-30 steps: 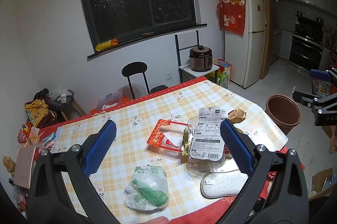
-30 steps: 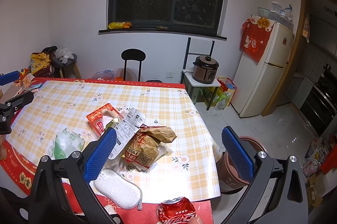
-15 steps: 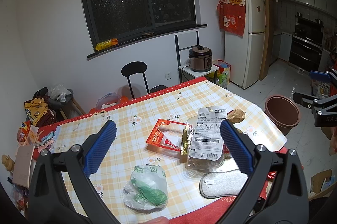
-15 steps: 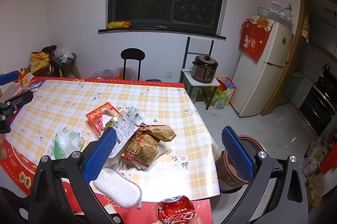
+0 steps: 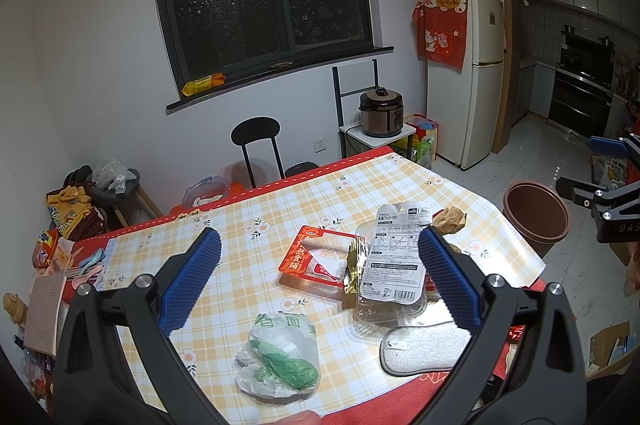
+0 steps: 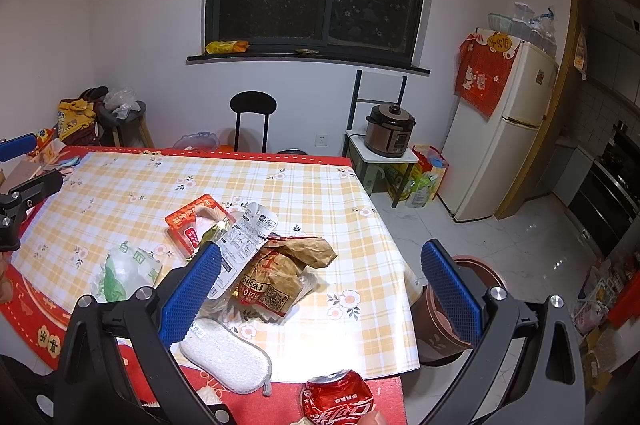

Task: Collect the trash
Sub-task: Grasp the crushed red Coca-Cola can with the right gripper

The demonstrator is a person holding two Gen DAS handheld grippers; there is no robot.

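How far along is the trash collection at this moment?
Nothing looks done: the brown bin beside the table shows no trash from these views. Both the left gripper and right gripper are open above the table, holding nothing. Left: the green-and-white bag, red tray, clear package, brown paper bag and crushed can.
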